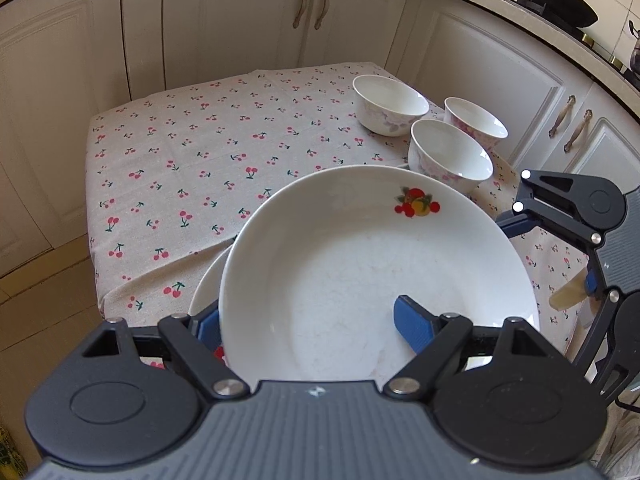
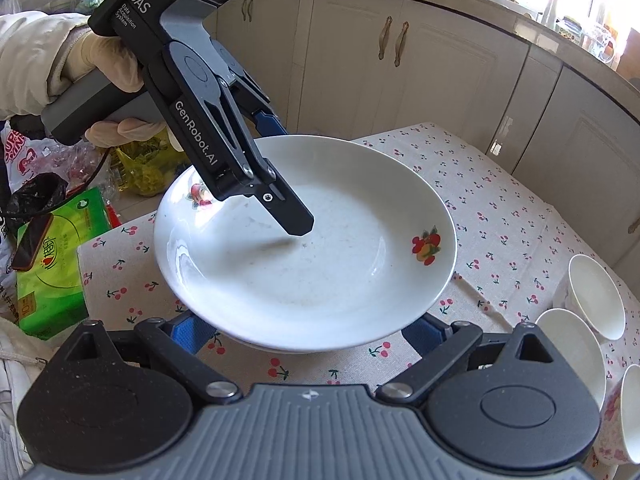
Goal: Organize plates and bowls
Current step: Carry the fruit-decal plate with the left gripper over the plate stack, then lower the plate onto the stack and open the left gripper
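Your left gripper [image 1: 316,320] clamps the rim of a white fruit-print plate [image 1: 360,264] held tilted above a second plate [image 1: 206,284] on the cherry-print tablecloth [image 1: 180,168], while your right gripper [image 2: 304,332] waits spread open beneath it, near three bowls [image 1: 448,156].

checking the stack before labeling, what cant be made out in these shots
- Lower plate: left wrist view shows only a sliver; the top plate covers it, so its pattern and how many lie beneath are unknown.
- Right gripper: its fingers pass under the top plate in its own view; the opening cannot be told.
- Third bowl: cut off by the right wrist view's edge.
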A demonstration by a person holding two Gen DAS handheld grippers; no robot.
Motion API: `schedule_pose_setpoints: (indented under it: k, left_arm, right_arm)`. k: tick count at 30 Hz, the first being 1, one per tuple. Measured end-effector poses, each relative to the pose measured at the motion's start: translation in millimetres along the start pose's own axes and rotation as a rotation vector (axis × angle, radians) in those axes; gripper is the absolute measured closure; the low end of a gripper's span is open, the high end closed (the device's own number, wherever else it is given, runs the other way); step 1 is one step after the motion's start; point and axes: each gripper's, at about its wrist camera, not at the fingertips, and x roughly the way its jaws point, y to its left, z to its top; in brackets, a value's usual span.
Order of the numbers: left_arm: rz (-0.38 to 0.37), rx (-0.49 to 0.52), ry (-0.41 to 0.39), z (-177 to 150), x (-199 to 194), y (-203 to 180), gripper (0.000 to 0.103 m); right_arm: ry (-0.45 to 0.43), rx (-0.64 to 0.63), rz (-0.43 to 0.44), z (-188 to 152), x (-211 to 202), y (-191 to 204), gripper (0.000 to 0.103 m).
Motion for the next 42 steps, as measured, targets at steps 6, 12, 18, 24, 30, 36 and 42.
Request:
schedule_pose_setpoints:
  k: [6,12,18,24,30,36,42]
  left_arm:
    - [-0.010,-0.005,0.020,-6,8,1,0.018]
    - [-0.016,-0.012,0.034,-8,13,5,0.018]
    - [-0.024,-0.016,0.048,-9,18,7,0.018]
    - [-0.027,-0.011,0.066,-9,21,8,0.018]
    - [-0.028,0.006,0.095,-5,23,8,0.018]
    - [-0.029,0.033,0.128,-2,23,8,0.018]
    - [-0.017,0.054,0.160,0,25,8,0.018]
  right_arm:
    - [0.021,0.001,-0.002,-2,4,5,0.003]
    - [0.033,0.007,-0.010,-4,6,8,0.003]
    - [0.047,0.016,-0.014,-4,9,9,0.003]
    - [0.061,0.016,-0.021,-5,11,10,0.003]
    - [0.065,0.011,-0.025,-4,10,11,0.003]
    - [0.064,0.005,-0.026,-4,8,11,0.003]
    - [0.057,0.003,-0.024,-5,7,11,0.003]
